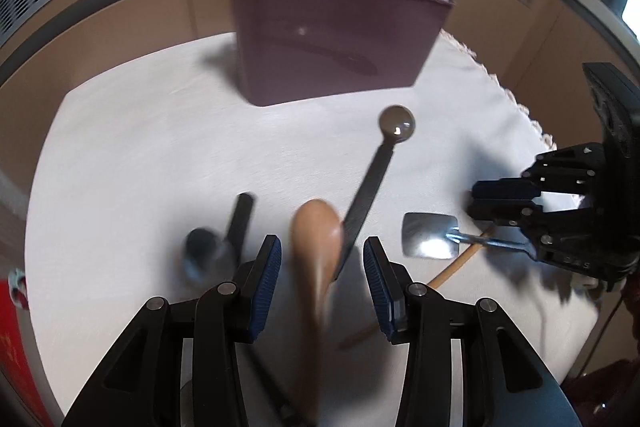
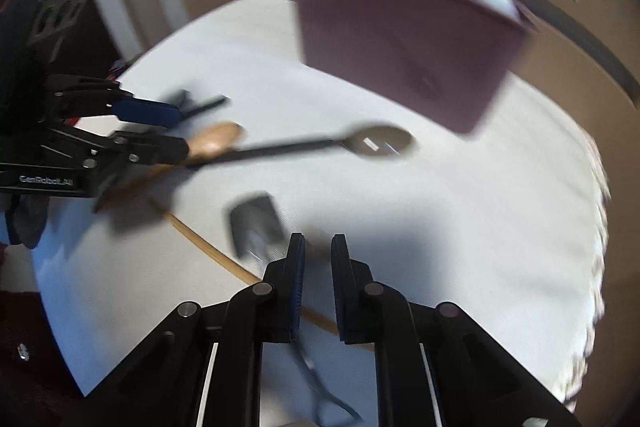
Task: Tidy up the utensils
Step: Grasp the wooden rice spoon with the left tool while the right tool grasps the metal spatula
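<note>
Left wrist view: your left tool (image 1: 322, 259), jaws apart, straddles the wooden spoon (image 1: 316, 251) at 6 o'clock—light, rigid, smooth; grip mid-handle.

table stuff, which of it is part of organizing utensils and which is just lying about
Job:
maroon holder
wooden spoon
dark long spoon
metal spatula
black-handled spoon
chopstick

Lying about:
white cloth
red object
</note>
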`<state>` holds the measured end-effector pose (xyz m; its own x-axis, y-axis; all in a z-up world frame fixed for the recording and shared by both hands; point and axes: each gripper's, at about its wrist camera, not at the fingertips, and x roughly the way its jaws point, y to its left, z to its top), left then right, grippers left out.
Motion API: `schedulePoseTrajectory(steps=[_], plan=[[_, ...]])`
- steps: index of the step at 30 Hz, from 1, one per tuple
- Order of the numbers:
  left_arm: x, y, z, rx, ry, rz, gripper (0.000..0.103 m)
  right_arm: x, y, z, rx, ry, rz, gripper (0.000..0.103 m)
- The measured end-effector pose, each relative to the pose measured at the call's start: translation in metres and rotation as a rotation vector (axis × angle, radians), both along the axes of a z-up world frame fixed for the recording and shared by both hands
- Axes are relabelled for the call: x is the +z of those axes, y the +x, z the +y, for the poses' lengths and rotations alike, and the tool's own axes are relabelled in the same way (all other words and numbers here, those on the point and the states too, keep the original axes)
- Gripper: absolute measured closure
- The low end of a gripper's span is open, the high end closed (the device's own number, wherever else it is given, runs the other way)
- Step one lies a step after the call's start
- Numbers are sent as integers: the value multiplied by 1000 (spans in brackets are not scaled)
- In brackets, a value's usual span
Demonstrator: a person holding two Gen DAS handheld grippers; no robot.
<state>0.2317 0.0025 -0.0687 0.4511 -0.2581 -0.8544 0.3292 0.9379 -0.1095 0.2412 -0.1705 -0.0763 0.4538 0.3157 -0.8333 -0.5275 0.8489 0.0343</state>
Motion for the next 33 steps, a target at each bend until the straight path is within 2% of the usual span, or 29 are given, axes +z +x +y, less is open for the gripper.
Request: schedulePoseTrajectory(steps=[3,5,7,10,15,18,20,24,28,33], plan=[[-5,6,-9,2,52,0,59,-1,-9,-18,-21,55,15,87],[-6,7,-7,12,59,1,59,4,-13,-20,7,82,5,86],[-8,7,1,37,61,3,59,11,-19,-13,48,90,-28,80],[-8,5,17,72,57,9,59,16,-25,7,112,29,-79,78],[-10,2,34,104,58,16,59,6,-24,36,202,-83,-122,78],[-10,2,36,98,40,20,59,0,-19,47,222,-142,-140,71],[-10,2,36,97,30,21,59,0,-15,45,217,-130,-117,70],[-9,6,33,99,27,22,59,1,-1,31,164,-43,-4,68],[-9,7,29,100,37,24,59,4,-6,35,163,-97,-20,68],[-9,10,26,106,48,33,59,3,-16,31,135,-87,-49,74]])
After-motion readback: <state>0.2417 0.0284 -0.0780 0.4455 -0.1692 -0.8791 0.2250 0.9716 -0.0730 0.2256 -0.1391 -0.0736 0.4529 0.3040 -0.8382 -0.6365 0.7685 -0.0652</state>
